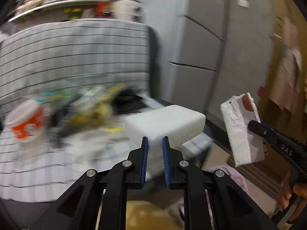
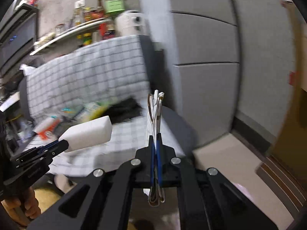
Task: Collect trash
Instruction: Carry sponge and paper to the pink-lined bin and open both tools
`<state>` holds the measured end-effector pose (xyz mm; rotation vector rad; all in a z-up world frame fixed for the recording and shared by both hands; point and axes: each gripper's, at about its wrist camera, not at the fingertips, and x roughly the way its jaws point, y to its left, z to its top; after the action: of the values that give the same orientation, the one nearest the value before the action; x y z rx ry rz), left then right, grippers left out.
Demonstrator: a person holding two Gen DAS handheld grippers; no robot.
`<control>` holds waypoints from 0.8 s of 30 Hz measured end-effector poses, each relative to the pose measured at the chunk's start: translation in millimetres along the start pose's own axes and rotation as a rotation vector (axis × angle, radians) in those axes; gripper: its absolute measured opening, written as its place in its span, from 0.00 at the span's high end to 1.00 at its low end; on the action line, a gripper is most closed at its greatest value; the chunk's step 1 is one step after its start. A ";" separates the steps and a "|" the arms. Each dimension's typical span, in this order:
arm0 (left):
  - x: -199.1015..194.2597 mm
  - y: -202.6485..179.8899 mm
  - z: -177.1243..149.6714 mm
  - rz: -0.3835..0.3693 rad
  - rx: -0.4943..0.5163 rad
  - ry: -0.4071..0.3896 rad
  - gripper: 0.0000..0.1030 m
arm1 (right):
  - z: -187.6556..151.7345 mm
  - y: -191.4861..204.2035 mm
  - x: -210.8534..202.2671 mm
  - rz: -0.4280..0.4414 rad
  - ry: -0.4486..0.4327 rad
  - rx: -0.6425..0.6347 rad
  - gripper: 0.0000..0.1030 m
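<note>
Sitting far left on the checked couch (image 1: pixel 73 57): an orange-and-white paper cup (image 1: pixel 25 120), blurred, tipped among a smear of yellow and green wrappers (image 1: pixel 92 103). Probably snack packets, though motion blur is hiding the detail. Lying behind them, toward the couch's back cushion, a dark crumpled thing (image 1: pixel 130 97).

Gripping right of that litter, near the couch's front edge: the left gripper (image 1: pixel 155 143), jaws narrow, pinching a white foam block (image 1: pixel 165 122) by its near corner. Running crosswise to the blue pads (image 1: pixel 145 153), the block's long axis; most of its bulk jutting forward and to the right of the grip. Showing in the right wrist view as well, the same foam block (image 2: pixel 88 132) carried at the tip of the left gripper (image 2: pixel 61 145), low and left of the couch seat.

Clamping further right, beyond the couch's arm and in front of the grey fridge (image 1: pixel 201 44): the right gripper (image 2: pixel 155 140), jaws fully closed on a flattened white paper wrapper (image 2: pixel 156 111) standing upright, edge-on, long axis in line with the fingers. Appearing from the left wrist as a broad white paper wrapper (image 1: pixel 241 130) off to the right of the foam.

Both tools loaded, so no room for another pick. Remaining litter lying left of both, nearer the left gripper. No bin showing in either view.
</note>
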<state>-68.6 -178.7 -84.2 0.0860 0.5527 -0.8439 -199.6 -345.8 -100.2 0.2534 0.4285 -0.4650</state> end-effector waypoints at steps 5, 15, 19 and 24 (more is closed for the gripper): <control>30.2 -68.4 -17.1 -0.136 0.114 0.050 0.84 | -37.7 -61.6 -16.1 -0.138 0.039 0.098 0.97; 87.5 -154.8 -45.6 -0.276 0.267 0.159 0.83 | -88.5 -136.3 -5.6 -0.242 0.099 0.245 0.97; 106.8 -170.1 -56.0 -0.300 0.294 0.207 0.78 | -97.4 -150.4 6.2 -0.247 0.123 0.284 0.97; 129.9 -178.3 -64.6 -0.323 0.284 0.276 0.77 | -110.2 -167.1 26.0 -0.255 0.192 0.329 0.95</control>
<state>-157.1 -368.7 -178.7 0.3848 0.7139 -1.2337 -296.5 -463.9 -232.2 0.5687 0.5747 -0.7659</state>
